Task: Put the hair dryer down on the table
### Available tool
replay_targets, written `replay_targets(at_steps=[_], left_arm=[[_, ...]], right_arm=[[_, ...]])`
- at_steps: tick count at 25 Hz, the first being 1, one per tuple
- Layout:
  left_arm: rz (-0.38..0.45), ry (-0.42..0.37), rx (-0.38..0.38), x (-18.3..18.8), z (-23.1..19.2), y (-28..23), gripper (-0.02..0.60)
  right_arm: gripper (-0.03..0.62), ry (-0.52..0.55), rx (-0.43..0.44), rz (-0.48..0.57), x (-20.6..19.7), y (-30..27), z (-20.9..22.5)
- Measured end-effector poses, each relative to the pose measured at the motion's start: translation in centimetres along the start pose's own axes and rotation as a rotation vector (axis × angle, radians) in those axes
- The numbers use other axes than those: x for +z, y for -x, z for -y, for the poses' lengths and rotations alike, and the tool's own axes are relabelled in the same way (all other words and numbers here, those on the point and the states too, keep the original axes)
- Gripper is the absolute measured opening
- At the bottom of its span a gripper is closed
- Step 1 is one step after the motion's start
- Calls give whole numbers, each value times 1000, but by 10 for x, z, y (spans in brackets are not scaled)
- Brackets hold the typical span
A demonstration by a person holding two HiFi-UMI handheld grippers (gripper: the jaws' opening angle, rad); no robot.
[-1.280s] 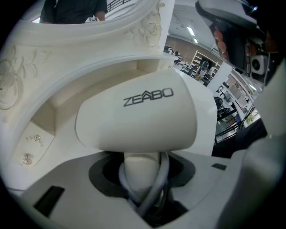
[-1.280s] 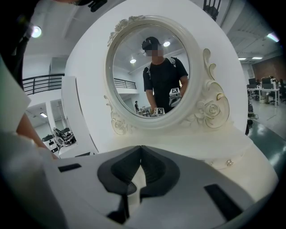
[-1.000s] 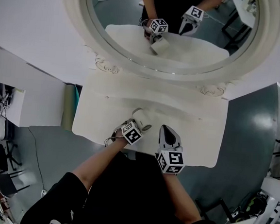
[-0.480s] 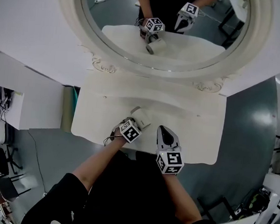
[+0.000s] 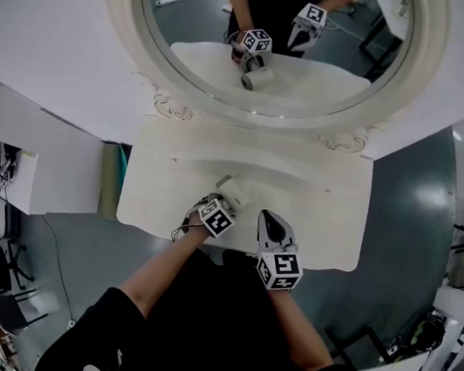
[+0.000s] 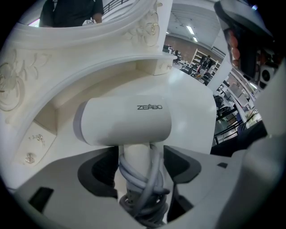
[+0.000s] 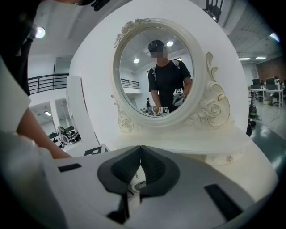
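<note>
A white hair dryer (image 5: 233, 192) lies on the white dressing table (image 5: 320, 196), near its front edge. In the left gripper view its barrel (image 6: 125, 120) points left, and its handle, wrapped in grey cable (image 6: 142, 188), sits between my left gripper's (image 6: 138, 156) jaws. Those jaws are opening and narrow gaps show beside the handle. My left gripper (image 5: 227, 205) sits just behind the dryer. My right gripper (image 5: 268, 217) hovers to its right, shut and empty. A bit of the dryer (image 7: 138, 184) shows below the right gripper's (image 7: 141, 150) closed jaws.
A large oval mirror (image 5: 276, 47) in an ornate white frame stands at the back of the table and reflects both grippers. A small raised shelf with drawer knobs (image 7: 229, 158) runs under it. Grey floor (image 5: 412, 204) lies to the right of the table.
The hair dryer and both grippers stay almost where they were. The head view has shifted slightly.
</note>
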State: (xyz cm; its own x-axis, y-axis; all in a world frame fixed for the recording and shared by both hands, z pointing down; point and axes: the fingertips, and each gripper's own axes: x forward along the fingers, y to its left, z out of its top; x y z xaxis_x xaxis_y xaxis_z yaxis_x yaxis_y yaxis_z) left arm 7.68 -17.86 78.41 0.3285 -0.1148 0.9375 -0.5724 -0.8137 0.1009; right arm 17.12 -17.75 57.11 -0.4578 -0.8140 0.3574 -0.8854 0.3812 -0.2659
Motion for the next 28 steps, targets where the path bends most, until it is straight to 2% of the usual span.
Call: replay_targets(at_steps=[8, 17, 21, 25, 28], left_arm=[[65, 30, 13, -1, -9, 19, 313], [234, 78, 8, 0, -3, 57, 313], [332, 112, -10, 3, 5, 78, 311], [426, 112, -13, 4, 16, 109, 308], [476, 144, -50, 2, 26, 133, 272]], right_arm=[[17, 5, -6, 11, 2, -1, -4], [17, 58, -6, 39, 13, -3, -24], [17, 67, -15, 32, 7, 0, -37], [18, 72, -28, 32, 4, 7, -54], [18, 66, -40, 47, 10, 13, -69]])
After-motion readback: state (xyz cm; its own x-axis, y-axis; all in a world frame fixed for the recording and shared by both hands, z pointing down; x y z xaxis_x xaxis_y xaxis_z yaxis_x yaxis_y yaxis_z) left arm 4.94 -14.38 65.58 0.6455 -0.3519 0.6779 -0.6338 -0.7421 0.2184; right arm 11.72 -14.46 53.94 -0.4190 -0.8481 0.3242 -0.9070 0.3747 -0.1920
